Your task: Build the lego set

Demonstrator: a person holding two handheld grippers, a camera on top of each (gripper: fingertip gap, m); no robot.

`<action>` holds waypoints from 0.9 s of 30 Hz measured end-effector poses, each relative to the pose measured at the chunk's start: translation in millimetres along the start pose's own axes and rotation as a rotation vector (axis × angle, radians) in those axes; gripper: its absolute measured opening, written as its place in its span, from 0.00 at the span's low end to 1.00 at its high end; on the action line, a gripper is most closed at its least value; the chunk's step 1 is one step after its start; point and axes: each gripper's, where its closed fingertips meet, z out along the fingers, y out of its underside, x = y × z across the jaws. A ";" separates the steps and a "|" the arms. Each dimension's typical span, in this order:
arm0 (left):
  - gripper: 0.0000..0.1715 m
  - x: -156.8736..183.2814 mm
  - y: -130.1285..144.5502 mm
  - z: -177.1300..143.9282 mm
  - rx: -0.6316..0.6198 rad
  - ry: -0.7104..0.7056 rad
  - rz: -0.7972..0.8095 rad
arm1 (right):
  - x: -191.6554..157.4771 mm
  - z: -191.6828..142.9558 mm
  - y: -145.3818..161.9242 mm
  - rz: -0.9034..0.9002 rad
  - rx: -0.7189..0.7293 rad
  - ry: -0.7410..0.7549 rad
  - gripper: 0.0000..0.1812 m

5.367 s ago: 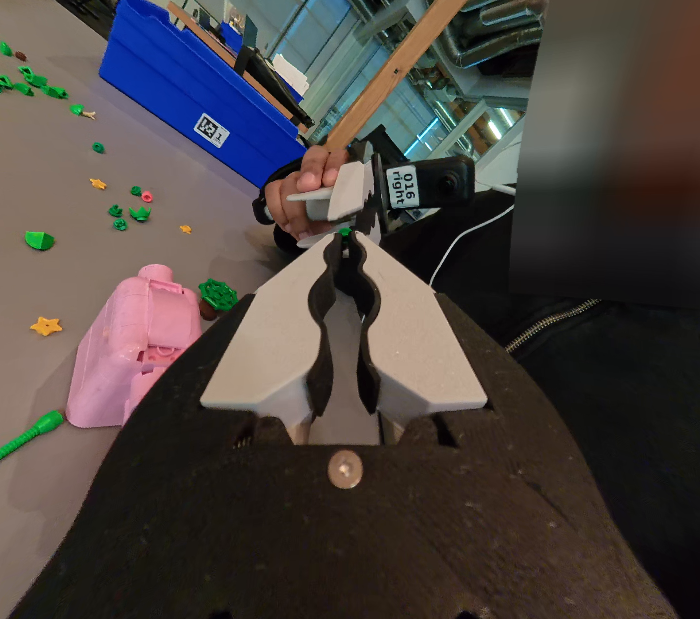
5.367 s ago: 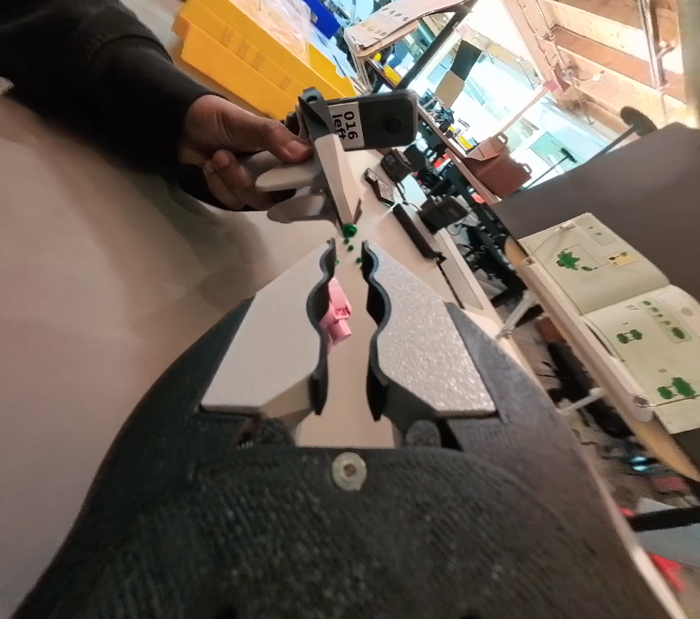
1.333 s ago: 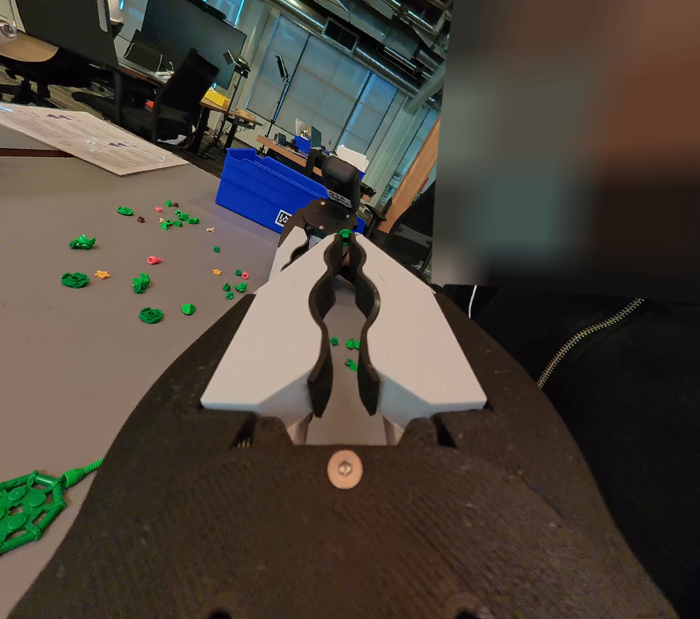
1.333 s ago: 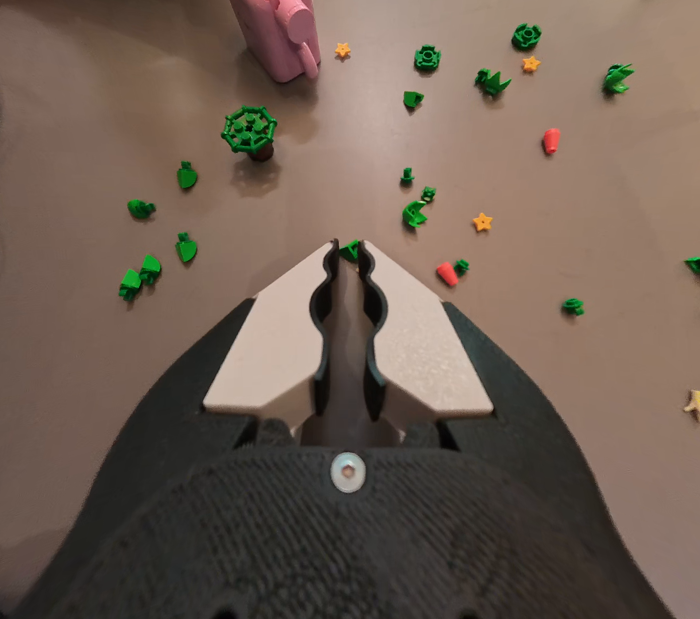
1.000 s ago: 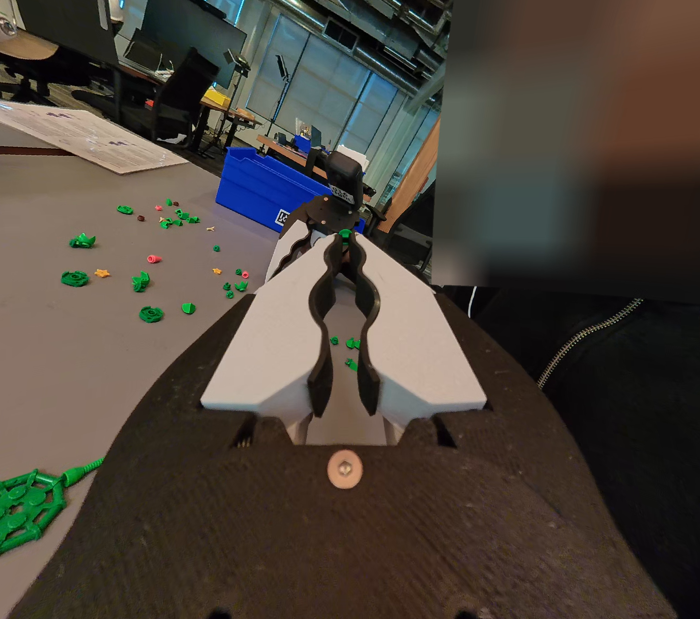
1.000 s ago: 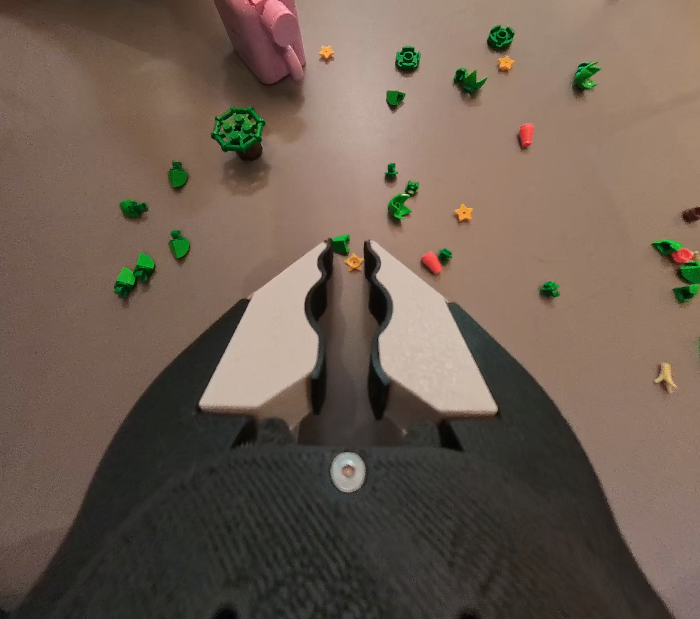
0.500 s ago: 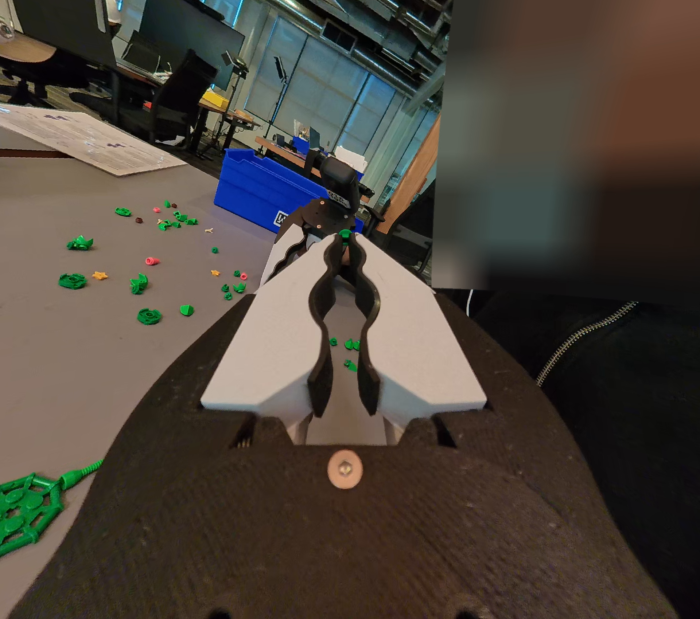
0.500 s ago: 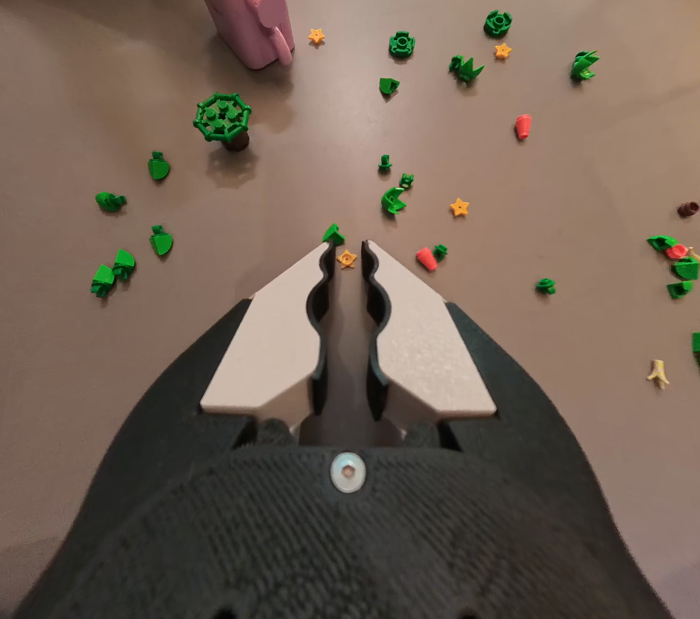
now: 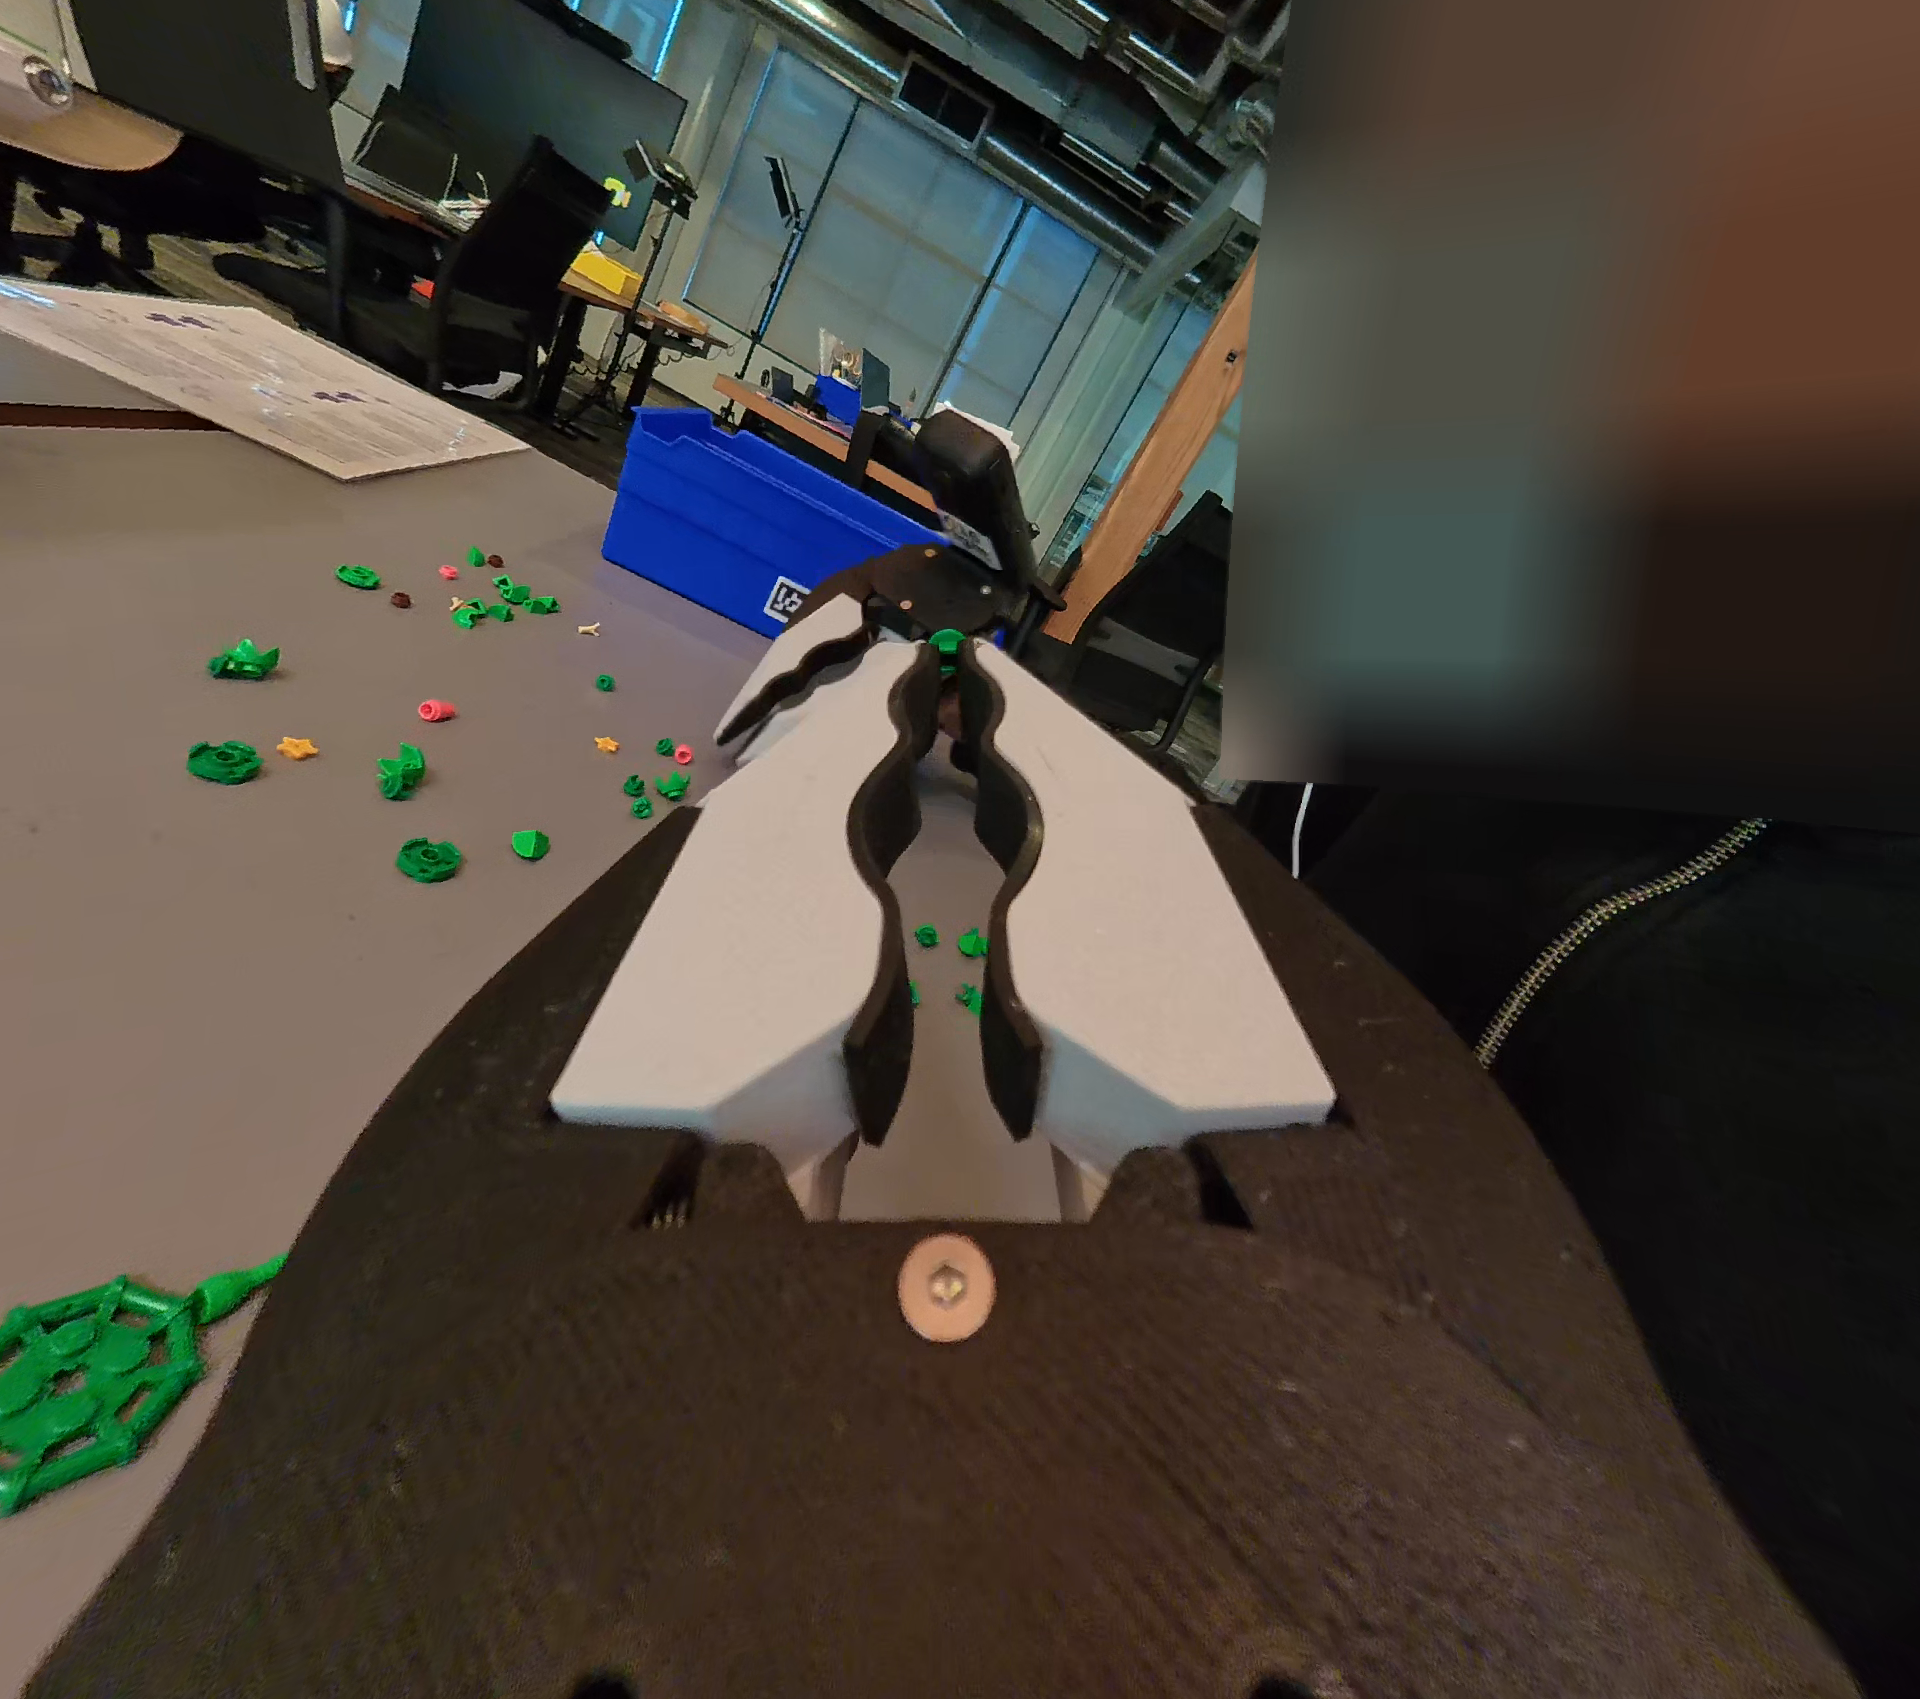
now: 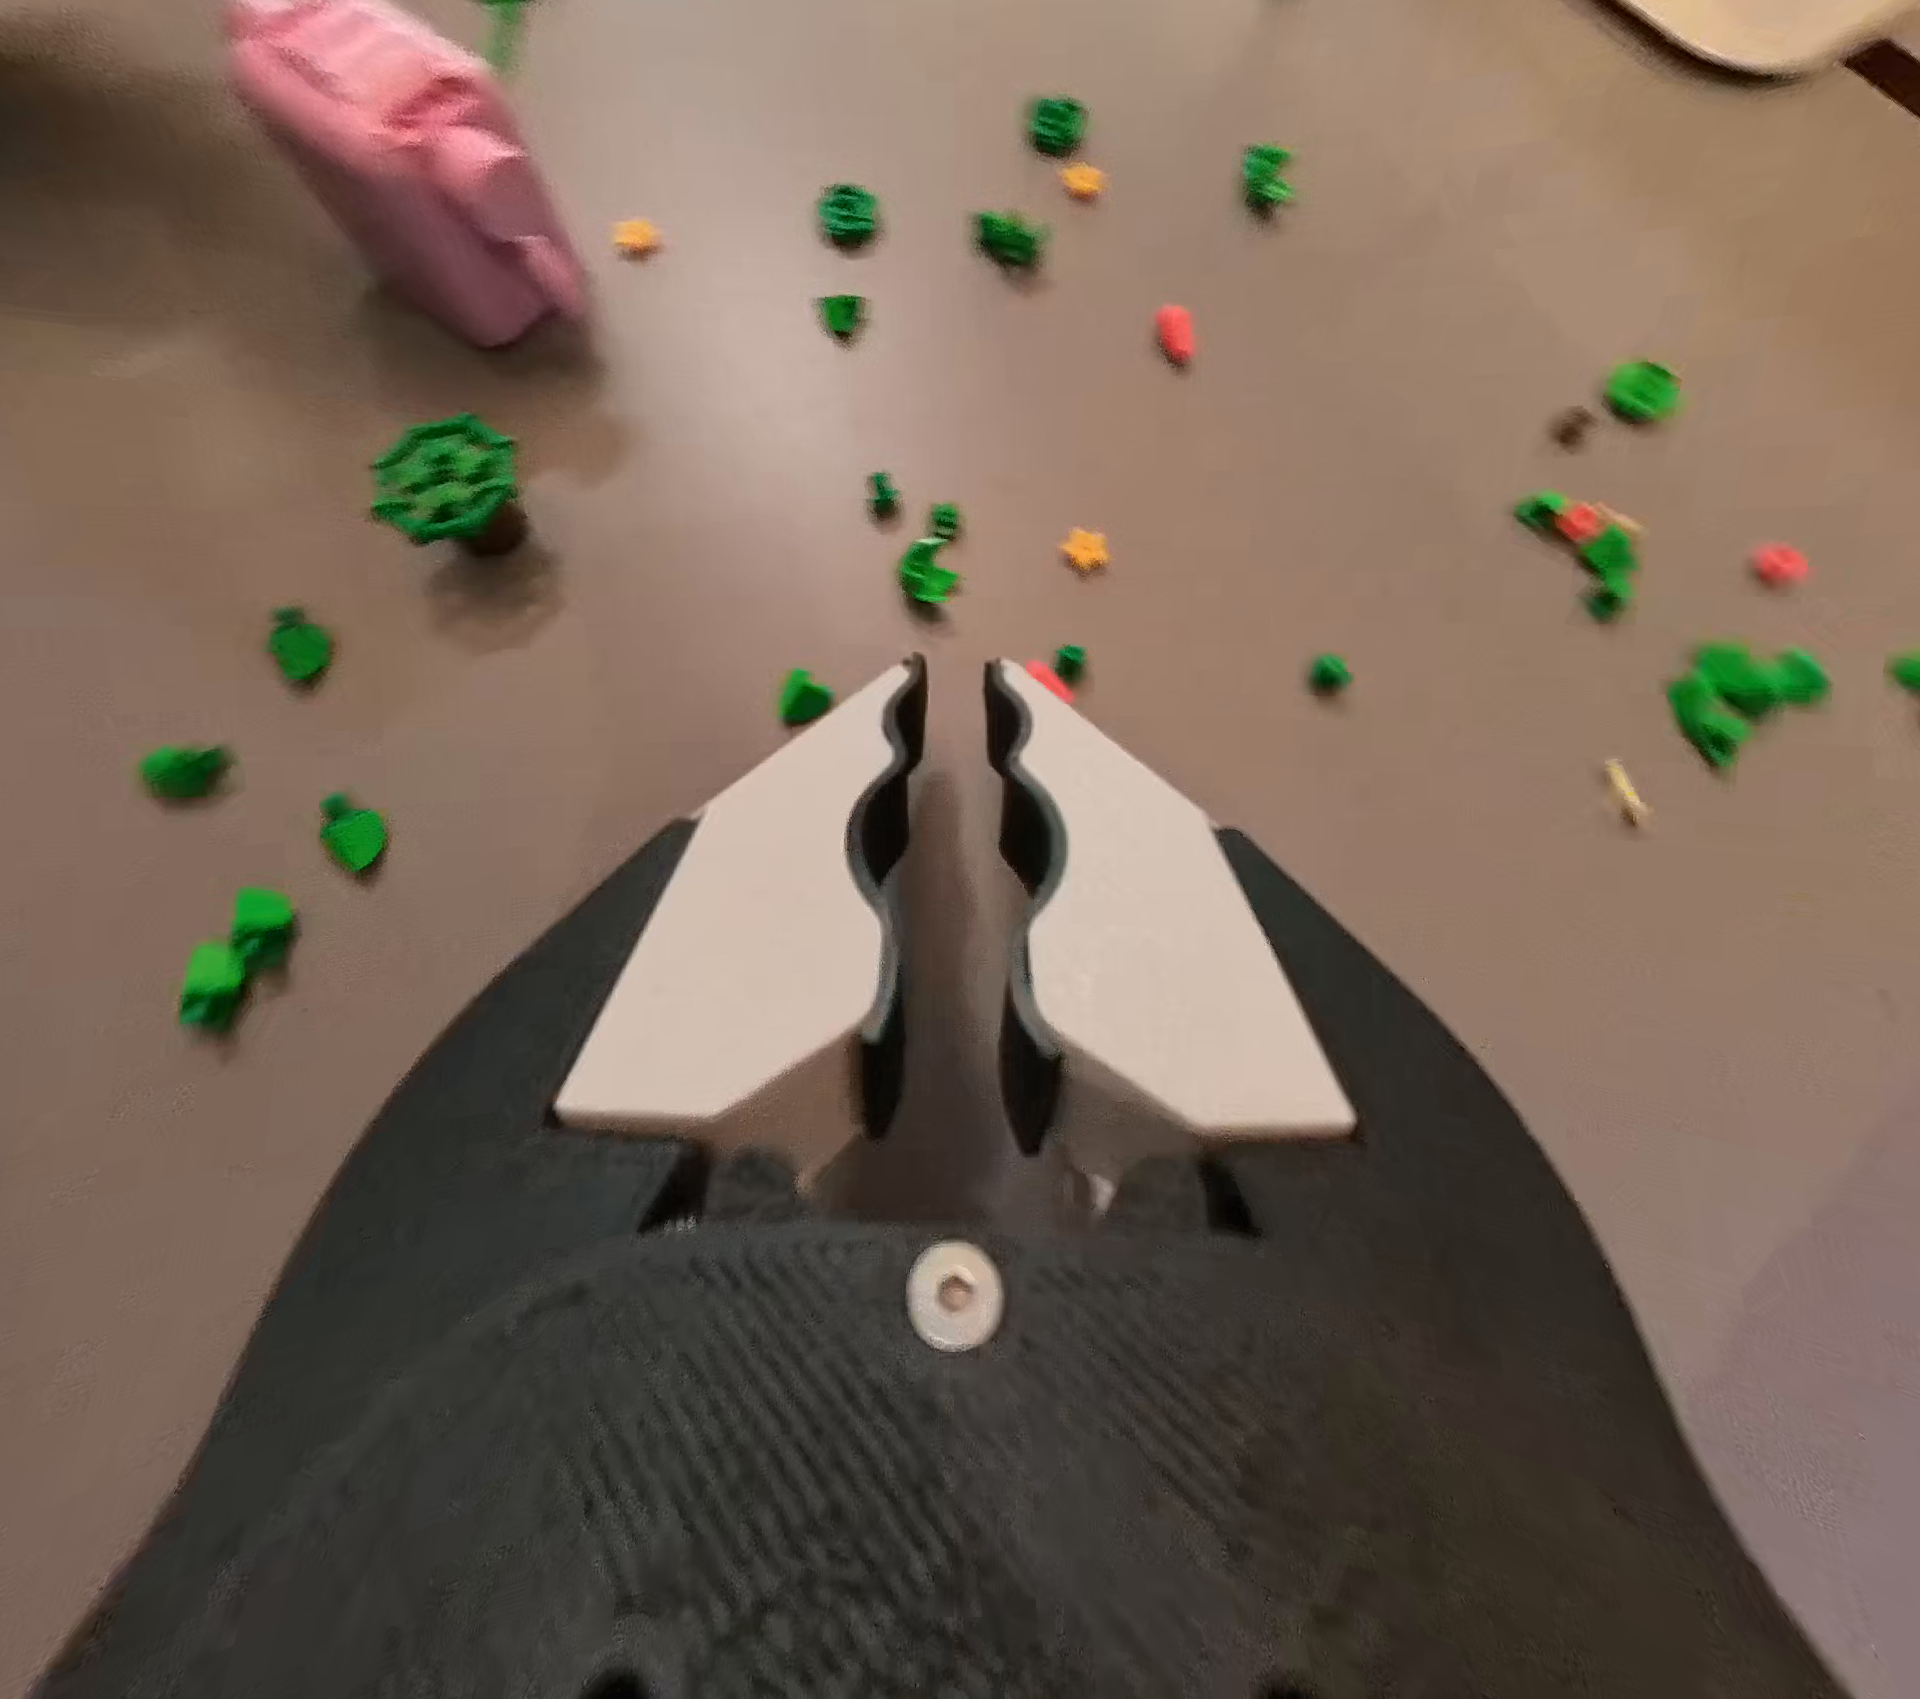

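Left claw [image 9: 945,652] pinching small green stud [image 9: 944,640]; right claw [image 10: 954,664] slightly parted, seemingly empty; pink block [image 10: 400,158] beyond, blurred.

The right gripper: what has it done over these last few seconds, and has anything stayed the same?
The right gripper left the meeting with the left gripper in the air and dropped over the table. Its jaws stand slightly apart, empty; the orange star between them half a second ago is gone from view. The left gripper still pinches its small green piece.
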 end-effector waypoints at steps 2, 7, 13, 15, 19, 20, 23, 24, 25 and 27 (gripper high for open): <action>0.00 -3.8 1.3 -0.5 -0.003 -0.013 -0.002 | 7.5 -6.3 -2.1 0.107 0.023 0.127 0.06; 0.01 -8.6 2.0 -0.4 0.006 -0.024 -0.014 | -45.3 -3.3 -10.5 0.280 0.134 0.048 0.10; 0.00 -6.1 7.7 5.7 -0.015 -0.008 -0.020 | -40.4 6.3 14.5 0.211 -0.030 0.204 0.10; 0.00 -5.8 9.4 6.8 -0.023 -0.008 -0.018 | -37.0 6.7 13.8 0.237 -0.025 0.195 0.09; 0.00 -5.7 7.2 5.3 -0.017 -0.015 -0.008 | -33.6 9.1 12.2 0.230 -0.026 0.191 0.07; 0.00 -5.6 6.4 4.7 -0.014 -0.016 -0.006 | -32.9 9.7 11.8 0.226 -0.027 0.193 0.07; 0.00 -5.2 5.2 3.8 -0.010 -0.015 -0.005 | -31.1 11.1 10.9 0.223 -0.028 0.193 0.06; 0.00 -5.1 5.2 3.8 -0.010 -0.015 -0.005 | -30.9 11.2 10.8 0.224 -0.028 0.192 0.06; 0.00 -5.0 5.3 3.9 -0.011 -0.014 -0.005 | -30.7 11.3 10.7 0.224 -0.028 0.193 0.06; 0.00 -4.7 5.6 4.2 -0.012 -0.012 -0.006 | -31.0 11.4 10.8 0.221 -0.029 0.193 0.05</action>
